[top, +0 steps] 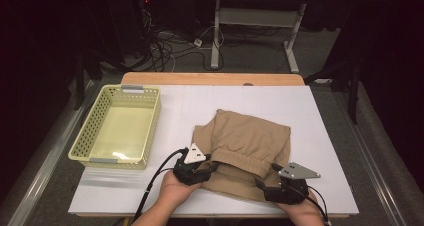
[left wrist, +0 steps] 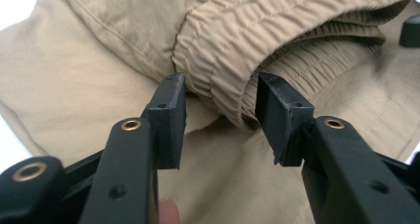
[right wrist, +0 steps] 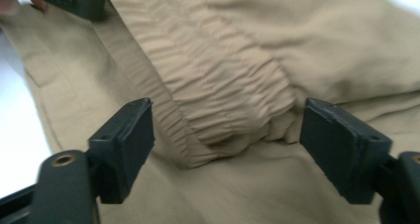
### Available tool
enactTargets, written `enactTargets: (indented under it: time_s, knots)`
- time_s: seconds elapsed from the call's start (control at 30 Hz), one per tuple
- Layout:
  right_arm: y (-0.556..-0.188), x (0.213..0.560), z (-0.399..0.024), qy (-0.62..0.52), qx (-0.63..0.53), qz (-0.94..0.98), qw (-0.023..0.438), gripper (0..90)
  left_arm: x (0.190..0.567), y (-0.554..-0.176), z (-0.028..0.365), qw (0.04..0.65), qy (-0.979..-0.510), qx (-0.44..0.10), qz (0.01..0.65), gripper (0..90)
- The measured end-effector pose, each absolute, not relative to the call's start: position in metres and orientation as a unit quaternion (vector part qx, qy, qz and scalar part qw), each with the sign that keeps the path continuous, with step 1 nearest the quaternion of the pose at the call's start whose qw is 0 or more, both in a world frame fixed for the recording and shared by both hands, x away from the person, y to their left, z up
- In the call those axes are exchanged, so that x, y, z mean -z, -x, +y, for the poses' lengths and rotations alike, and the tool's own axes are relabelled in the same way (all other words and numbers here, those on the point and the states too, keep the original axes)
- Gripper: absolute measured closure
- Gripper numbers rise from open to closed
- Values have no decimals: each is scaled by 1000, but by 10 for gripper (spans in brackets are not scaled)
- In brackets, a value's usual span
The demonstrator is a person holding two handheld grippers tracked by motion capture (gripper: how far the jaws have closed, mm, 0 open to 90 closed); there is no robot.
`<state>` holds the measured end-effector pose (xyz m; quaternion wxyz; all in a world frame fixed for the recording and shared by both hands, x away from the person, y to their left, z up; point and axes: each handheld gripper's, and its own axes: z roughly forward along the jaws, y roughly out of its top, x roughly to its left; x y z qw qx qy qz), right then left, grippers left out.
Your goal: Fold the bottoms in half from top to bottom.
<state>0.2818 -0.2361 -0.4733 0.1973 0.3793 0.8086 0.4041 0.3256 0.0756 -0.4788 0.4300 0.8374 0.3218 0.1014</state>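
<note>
- Two grippers are seen at the near edge of the folded tan trousers [top: 245,148], which lie on the white table [top: 320,136], well to the right of the yellow basket [top: 117,128].
- The left gripper [left wrist: 220,117] is held with its jaws apart; the left end of the elastic waistband [left wrist: 233,60] is bracketed between the pads, with no clamping visible.
- The right gripper [right wrist: 225,144] is spread wide, and the waistband's right end sits between its jaws, untouched by either pad.
</note>
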Motion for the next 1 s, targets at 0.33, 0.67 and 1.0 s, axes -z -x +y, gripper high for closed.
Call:
enactTargets:
  time_s: [0.33,0.67,1.0]
  knots:
    - [-290,482,-232,-386,-371,824,186,259,483,-330,75,410,-841,-81,343,578]
    - [-290,482,-230,-376,-368,831,182,413,484,-327,77,404,-845,-80,340,676]
    - [-288,481,-231,-365,-376,833,178,428,476,-321,81,423,-841,-87,325,718]
